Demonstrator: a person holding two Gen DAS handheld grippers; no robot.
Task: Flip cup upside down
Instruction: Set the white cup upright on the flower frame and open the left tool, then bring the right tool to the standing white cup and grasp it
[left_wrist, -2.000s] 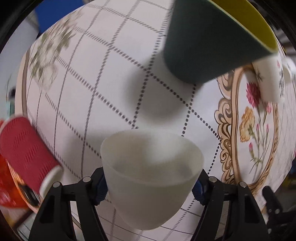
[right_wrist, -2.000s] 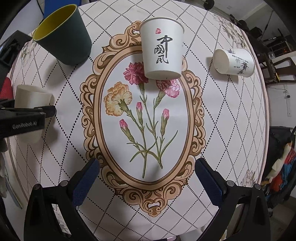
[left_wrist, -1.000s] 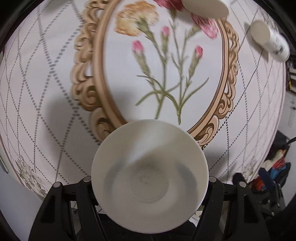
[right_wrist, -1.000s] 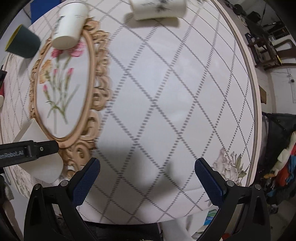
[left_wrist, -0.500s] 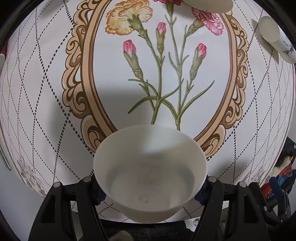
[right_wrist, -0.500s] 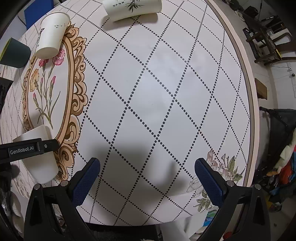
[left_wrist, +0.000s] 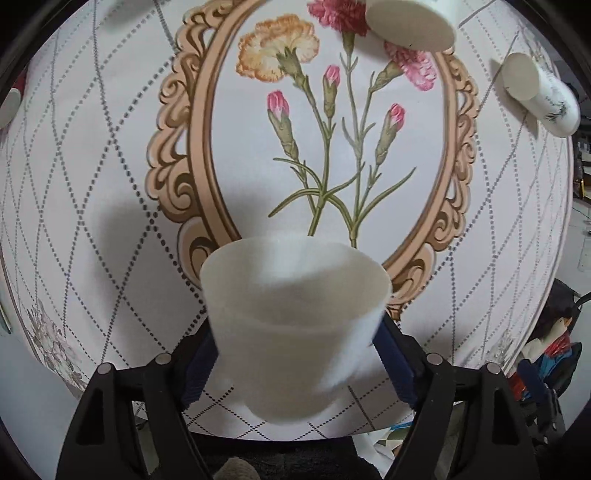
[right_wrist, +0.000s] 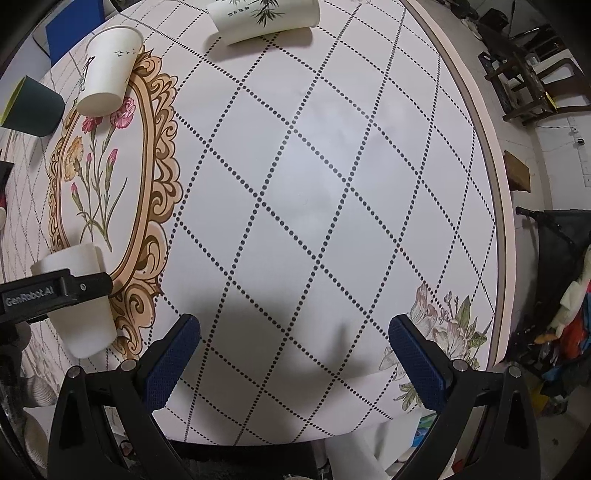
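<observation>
Left claw (left_wrist: 295, 354) grips the white cup (left_wrist: 295, 317) by its lower wall, one blue pad on each side. The cup sits right between the fingers, mouth pointing away from the claw and up, narrow base toward the wrist. Its long axis runs roughly along the fingers, slightly tilted; edges are blurred, so the exact tilt is unclear. From the right wrist view the same cup (right_wrist: 79, 295) hangs over the near end of the oval flower frame (right_wrist: 147, 184), above the surface (right_wrist: 332, 166); whether the base touches, cannot tell.

Right claw (right_wrist: 293, 356) is spread wide, holding nothing, well off to the side of the frame.

Judgement: the left hand is the one on the cup; the turn needs the mouth rolled down toward the surface.

Beyond the frame's far end: an upright paper cup (right_wrist: 109, 72), a dark cup (right_wrist: 31, 107), and a paper cup on its side (right_wrist: 264, 18).
</observation>
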